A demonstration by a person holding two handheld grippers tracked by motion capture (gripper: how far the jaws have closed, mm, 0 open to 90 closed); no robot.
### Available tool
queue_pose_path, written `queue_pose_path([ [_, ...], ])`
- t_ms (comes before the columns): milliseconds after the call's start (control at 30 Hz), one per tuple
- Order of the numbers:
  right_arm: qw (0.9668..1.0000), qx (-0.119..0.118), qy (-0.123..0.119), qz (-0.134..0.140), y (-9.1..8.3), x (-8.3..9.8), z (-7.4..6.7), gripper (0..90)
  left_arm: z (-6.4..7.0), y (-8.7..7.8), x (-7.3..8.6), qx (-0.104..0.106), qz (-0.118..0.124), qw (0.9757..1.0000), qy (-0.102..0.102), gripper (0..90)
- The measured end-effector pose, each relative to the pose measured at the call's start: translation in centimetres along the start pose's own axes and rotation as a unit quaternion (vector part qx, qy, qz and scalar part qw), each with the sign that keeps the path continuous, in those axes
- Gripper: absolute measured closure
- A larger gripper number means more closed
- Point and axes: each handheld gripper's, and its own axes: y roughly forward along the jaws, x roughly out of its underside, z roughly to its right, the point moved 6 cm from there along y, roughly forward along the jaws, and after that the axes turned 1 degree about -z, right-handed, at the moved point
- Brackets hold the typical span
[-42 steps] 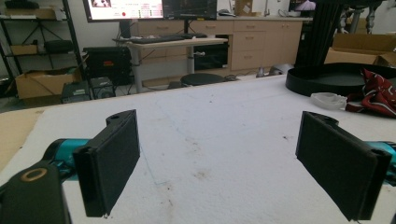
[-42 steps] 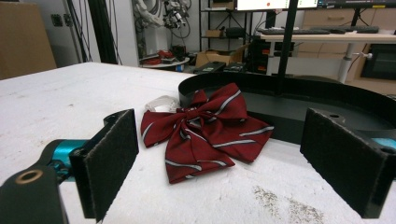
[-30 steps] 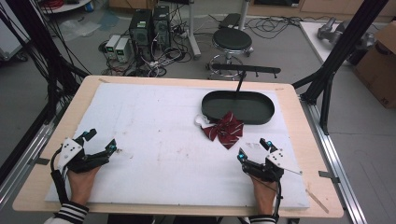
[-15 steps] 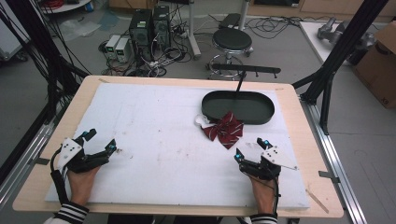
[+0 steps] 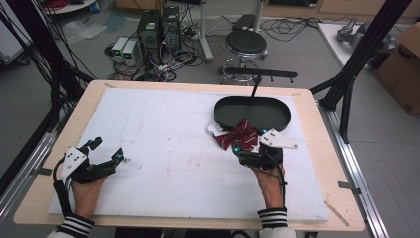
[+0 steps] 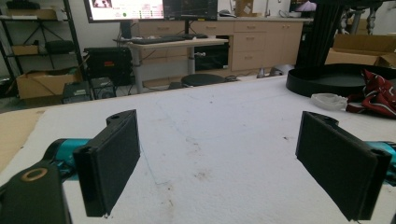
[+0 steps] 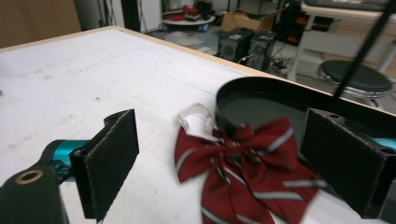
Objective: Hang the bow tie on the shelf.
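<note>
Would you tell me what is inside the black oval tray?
The black oval tray looks bare inside; the red striped bow overlaps its near rim, hiding that edge.

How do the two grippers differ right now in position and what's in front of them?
The right gripper is at the red striped bow beside the black tray; the left gripper sits at the near left, facing bare white mat. Both stand open, holding nothing.
</note>
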Motion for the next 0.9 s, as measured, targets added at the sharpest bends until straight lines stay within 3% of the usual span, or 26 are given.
queue_pose_path([
  [333,0.998,-0.042,-0.028,-0.039,4.5,-4.1,-1.5,10.5,0.0,0.0,0.0,-0.001,0.0,1.0,-0.002,14.1],
  [433,0.9972,-0.042,-0.04,-0.048,5.5,-4.7,-1.7,10.5,0.0,0.0,0.0,-0.001,0.001,1.0,-0.002,14.1],
  [567,0.9932,-0.056,-0.064,-0.079,7.7,-5.6,-2.4,10.5,0.0,0.0,0.0,-0.001,0.0,1.0,-0.001,14.1],
  [800,0.9858,-0.078,-0.08,-0.125,10.2,-5.3,-3.1,10.8,0.0,0.0,0.0,-0.001,0.0,1.0,-0.001,14.1],
  [867,0.9827,-0.077,-0.089,-0.143,11.0,-4.9,-3.2,11.7,0.0,0.0,0.0,-0.001,0.0,1.0,-0.001,14.1],
  [900,0.9793,-0.087,-0.093,-0.158,11.6,-4.6,-3.3,17.1,0.0,0.0,0.0,-0.001,0.0,1.0,-0.001,14.1],
])
